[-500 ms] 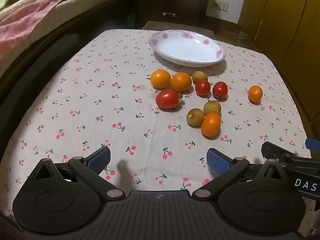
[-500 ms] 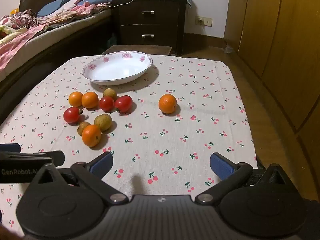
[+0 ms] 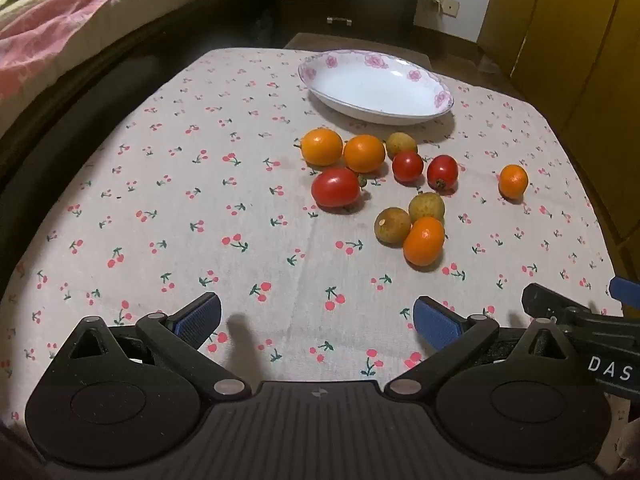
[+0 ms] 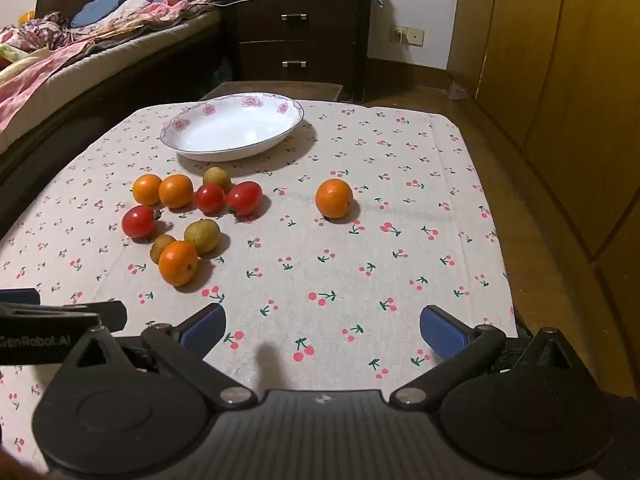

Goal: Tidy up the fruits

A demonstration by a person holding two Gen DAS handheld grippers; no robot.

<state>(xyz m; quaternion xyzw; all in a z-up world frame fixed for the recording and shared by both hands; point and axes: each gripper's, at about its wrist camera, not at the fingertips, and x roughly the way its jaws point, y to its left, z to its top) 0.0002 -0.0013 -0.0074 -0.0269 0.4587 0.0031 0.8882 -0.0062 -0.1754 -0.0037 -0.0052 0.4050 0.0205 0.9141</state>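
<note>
Several small fruits lie on a cherry-print tablecloth (image 3: 200, 208): orange ones, red tomatoes and brownish-green ones. A big red tomato (image 3: 335, 187) lies left of the cluster, and a lone orange (image 3: 513, 181) lies apart at the right; it also shows in the right wrist view (image 4: 334, 198). An empty white floral dish (image 3: 376, 87) sits behind them, also in the right wrist view (image 4: 232, 127). My left gripper (image 3: 316, 318) is open and empty near the table's front edge. My right gripper (image 4: 322, 330) is open and empty, to the right of the left one.
A bed with pink bedding (image 4: 60, 64) runs along the left. A dark drawer chest (image 4: 298, 40) stands behind the table. Wooden cabinet doors (image 4: 560, 80) line the right side. The table's right edge (image 4: 496, 240) drops to the floor.
Both grippers have barely moved; the view has shifted slightly. Nothing was grasped or released.
</note>
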